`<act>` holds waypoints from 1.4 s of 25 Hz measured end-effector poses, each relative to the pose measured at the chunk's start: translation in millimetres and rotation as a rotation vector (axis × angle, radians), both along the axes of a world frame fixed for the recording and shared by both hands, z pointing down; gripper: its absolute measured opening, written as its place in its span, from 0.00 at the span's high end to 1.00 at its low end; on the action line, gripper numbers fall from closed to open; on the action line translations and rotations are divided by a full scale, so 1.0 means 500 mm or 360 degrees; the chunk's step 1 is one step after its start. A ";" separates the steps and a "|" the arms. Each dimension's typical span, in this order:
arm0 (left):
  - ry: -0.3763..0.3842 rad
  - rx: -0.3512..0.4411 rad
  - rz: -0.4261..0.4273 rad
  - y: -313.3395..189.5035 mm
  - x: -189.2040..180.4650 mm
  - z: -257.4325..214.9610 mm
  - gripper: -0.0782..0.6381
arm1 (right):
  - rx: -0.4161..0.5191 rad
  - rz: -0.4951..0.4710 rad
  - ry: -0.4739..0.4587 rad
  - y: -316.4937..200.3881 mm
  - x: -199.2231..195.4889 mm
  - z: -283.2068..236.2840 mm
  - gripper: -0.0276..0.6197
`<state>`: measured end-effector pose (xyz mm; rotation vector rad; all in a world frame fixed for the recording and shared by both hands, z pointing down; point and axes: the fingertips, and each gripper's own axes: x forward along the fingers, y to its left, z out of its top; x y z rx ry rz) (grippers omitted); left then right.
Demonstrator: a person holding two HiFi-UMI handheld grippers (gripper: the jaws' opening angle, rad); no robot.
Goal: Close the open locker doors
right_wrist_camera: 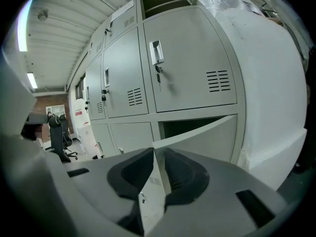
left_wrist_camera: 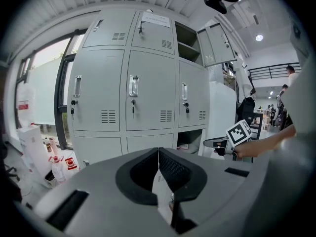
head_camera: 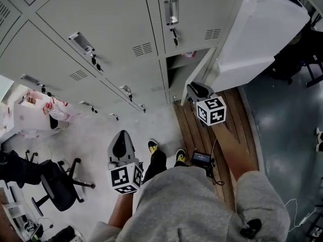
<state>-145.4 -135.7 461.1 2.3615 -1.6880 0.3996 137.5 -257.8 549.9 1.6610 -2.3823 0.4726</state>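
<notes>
Head view, straight down: grey sweatshirt [head_camera: 197, 205] fills the bottom of the frame; black shoes with yellow trim [head_camera: 153, 146] stand on pale speckled floor [head_camera: 91, 140], toes toward the lockers.

Low in front of the body, the left gripper [left_wrist_camera: 158, 151]; its dark ribbed fingers [left_wrist_camera: 140, 174] meet at the tips, nothing between them.

Further out, over brown wooden slats [head_camera: 229, 130], the right gripper [right_wrist_camera: 159, 149]; its fingers [right_wrist_camera: 185, 177] stand a narrow gap apart, clamped on nothing; the upper free corner of the open grey bottom-row locker door [right_wrist_camera: 202, 136] sits right at the tips, its free edge showing through the gap; whether they touch, cannot tell.

That door is hinged on its right and stands partway open; dark open compartment [right_wrist_camera: 188, 124] behind it, rightmost column, bottom row.

Beyond, the bank of pale grey steel lockers [head_camera: 101, 14]; middle-row doors shut, keys in the locks; a second open door [left_wrist_camera: 217, 44] at the bank's top right, seen in the left gripper view.

Tall white block [head_camera: 257, 39] just right of the bank; black swivel chair [head_camera: 58, 188] and white cartons with red print [head_camera: 38, 117] off to the left.
</notes>
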 end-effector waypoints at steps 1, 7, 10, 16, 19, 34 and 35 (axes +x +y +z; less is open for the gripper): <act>-0.0002 -0.0001 -0.0006 -0.005 -0.007 0.000 0.88 | 0.0002 -0.0002 -0.0002 -0.008 -0.006 0.000 0.82; -0.0015 -0.0005 -0.0044 -0.038 -0.051 0.000 0.88 | -0.0003 -0.0012 -0.0007 -0.061 -0.042 0.003 0.83; -0.0028 -0.0010 -0.0059 -0.055 -0.071 0.002 0.88 | -0.0007 -0.0009 -0.0013 -0.087 -0.053 0.009 0.82; -0.0041 -0.0029 -0.0082 -0.087 -0.105 0.010 0.88 | 0.0003 0.0003 -0.0012 -0.139 -0.073 0.012 0.83; -0.0038 -0.0043 -0.0090 -0.103 -0.119 0.016 0.88 | -0.0001 0.0016 -0.0007 -0.164 -0.080 0.015 0.83; -0.0038 -0.0090 -0.0068 -0.184 -0.162 0.034 0.88 | 0.0013 0.0082 0.0032 -0.260 -0.098 0.024 0.83; -0.0039 -0.0088 -0.0064 -0.188 -0.163 0.034 0.88 | 0.0017 0.0089 0.0039 -0.265 -0.098 0.024 0.84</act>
